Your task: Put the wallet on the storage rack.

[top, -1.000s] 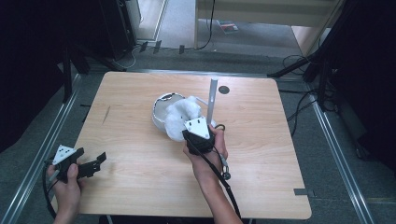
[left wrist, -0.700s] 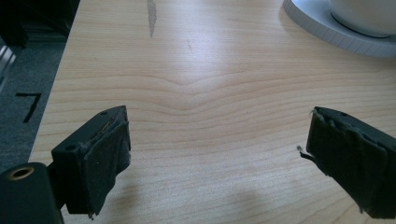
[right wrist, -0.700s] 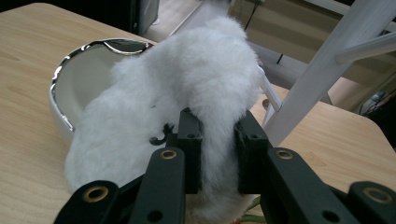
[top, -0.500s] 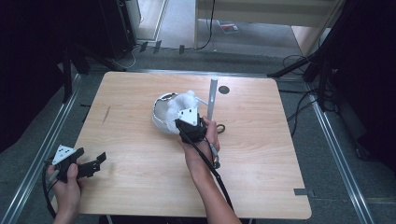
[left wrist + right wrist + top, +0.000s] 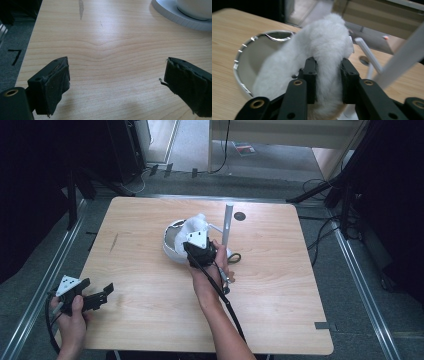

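A white fluffy cloth hangs over a white bowl with a shiny rim near the table's middle. My right gripper pinches the cloth from the near side of the bowl. Its jaws have just been opening a little, with the fluff still squeezed between the pads. My left gripper rests in a hand at the table's front left corner. It stands wide open over bare wood.
A white pole on a stand rises just right of the bowl, with a thin white arm beside it. A dark loop lies at its foot. A round dark hole sits near the far edge.
My right hand has carried the fluffy cloth away from me and slightly left, over the near side of the bowl. The left hand has not moved.
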{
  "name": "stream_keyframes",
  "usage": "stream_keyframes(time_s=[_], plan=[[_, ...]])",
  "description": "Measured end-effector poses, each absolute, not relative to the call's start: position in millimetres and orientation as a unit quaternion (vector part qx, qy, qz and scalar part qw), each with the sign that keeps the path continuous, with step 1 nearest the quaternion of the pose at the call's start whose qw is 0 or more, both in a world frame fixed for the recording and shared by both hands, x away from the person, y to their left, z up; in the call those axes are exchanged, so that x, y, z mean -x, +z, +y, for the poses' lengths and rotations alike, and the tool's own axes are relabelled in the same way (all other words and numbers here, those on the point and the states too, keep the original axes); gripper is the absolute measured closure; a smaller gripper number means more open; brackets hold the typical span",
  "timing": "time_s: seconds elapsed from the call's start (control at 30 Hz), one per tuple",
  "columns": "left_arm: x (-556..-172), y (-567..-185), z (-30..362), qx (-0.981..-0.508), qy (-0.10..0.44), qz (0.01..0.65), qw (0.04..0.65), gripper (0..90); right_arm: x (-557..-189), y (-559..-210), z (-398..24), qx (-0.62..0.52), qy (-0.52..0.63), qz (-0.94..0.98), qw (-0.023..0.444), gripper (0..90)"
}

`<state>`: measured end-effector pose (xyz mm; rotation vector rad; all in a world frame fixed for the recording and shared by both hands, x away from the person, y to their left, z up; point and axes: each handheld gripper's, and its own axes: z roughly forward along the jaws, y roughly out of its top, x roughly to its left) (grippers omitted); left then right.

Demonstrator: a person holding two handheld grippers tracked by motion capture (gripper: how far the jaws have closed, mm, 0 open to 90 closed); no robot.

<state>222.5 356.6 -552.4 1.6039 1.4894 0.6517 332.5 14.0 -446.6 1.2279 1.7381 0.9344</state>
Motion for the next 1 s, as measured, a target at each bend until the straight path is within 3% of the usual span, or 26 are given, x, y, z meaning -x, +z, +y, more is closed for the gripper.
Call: stream_keyframes(time_s=[0.07, 0.1, 0.2, 0.43, 1.0], plan=[[-223, -552, 357, -0.637, 0.258, 0.594, 0.417, 7.0, -333, -446, 13, -0.477, 0.386, 0.687, 0.390, 68.0], [-223, -553, 357, -0.637, 0.258, 0.595, 0.418, 7.0, -333, -445, 11, -0.457, 0.426, 0.689, 0.368, 61.7], [-223, -553, 356, -0.637, 0.257, 0.595, 0.418, 7.0, -333, -443, 8, -0.444, 0.456, 0.691, 0.344, 59.9], [-223, -552, 357, -0.638, 0.259, 0.593, 0.417, 7.0, -336, -445, 6, -0.442, 0.464, 0.695, 0.326, 66.7], [-223, -553, 356, -0.637, 0.257, 0.594, 0.418, 7.0, -352, -467, 17, -0.415, 0.451, 0.724, 0.317, 65.5]])
